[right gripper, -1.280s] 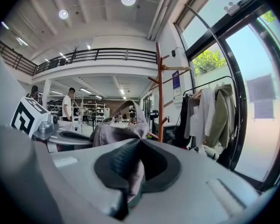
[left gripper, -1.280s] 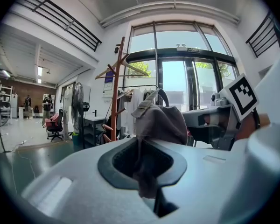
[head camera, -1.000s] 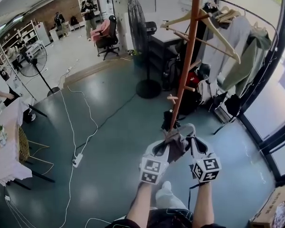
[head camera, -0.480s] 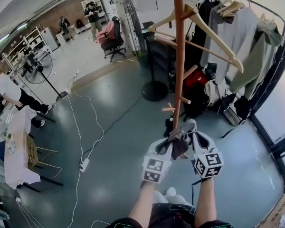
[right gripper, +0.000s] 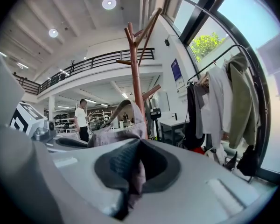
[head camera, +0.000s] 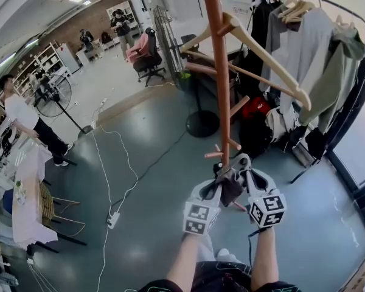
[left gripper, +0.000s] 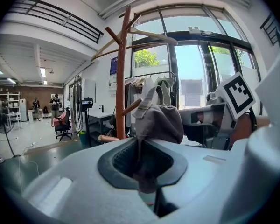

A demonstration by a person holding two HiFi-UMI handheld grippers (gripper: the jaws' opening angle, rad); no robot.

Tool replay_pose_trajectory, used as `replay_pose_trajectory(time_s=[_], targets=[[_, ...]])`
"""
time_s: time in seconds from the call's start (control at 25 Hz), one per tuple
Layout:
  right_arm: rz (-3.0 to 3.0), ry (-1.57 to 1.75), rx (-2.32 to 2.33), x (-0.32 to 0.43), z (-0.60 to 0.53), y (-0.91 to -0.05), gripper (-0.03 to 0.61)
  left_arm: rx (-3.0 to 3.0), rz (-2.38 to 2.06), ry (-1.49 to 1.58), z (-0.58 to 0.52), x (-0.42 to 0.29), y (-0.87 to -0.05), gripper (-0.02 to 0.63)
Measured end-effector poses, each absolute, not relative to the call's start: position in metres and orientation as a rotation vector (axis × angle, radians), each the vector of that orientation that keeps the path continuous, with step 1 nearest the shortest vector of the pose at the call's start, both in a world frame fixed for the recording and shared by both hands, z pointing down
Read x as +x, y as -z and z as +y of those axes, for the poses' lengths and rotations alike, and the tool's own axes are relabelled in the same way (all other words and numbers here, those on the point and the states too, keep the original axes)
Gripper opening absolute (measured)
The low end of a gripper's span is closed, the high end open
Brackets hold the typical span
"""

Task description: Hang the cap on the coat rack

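Note:
A grey-brown cap (head camera: 230,186) hangs between my two grippers, low in the head view. My left gripper (head camera: 214,188) is shut on one edge of its fabric and my right gripper (head camera: 244,174) is shut on the other. Just beyond the cap rises the orange-brown coat rack (head camera: 218,78), whose lowest pegs (head camera: 233,145) are right above my grippers. In the left gripper view the cap (left gripper: 157,118) bulges above the jaws with the rack pole (left gripper: 121,83) behind it. In the right gripper view the cap (right gripper: 117,127) sits pinched in the jaws, in front of the rack (right gripper: 136,78).
A wooden hanger (head camera: 264,50) rests on the rack's upper pegs. A garment rail with clothes (head camera: 319,53) stands at the right, bags beneath it. A floor fan's base (head camera: 202,123) lies behind the rack. A cable (head camera: 112,175) crosses the floor; a person (head camera: 25,119) stands at the left.
The rack pole has come nearer and shifted left in the head view. Both grippers stay shut on the cap, which now sits just under the lowest pegs.

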State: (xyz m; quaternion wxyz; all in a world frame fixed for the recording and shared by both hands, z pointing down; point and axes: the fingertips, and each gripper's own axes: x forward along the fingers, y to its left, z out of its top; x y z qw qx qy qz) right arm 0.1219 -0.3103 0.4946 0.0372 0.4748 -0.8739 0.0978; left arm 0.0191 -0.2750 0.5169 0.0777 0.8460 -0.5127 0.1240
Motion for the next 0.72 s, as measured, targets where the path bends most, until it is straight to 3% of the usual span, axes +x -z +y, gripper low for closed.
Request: replay_pose_trajectory(time_s=[0.72], targets=[[-2.638,-0.395,1.515,0.103,-0.359,-0.515,0.009,2.490,-1.456,-0.310,-0.328,0.000,-0.529,0.035]])
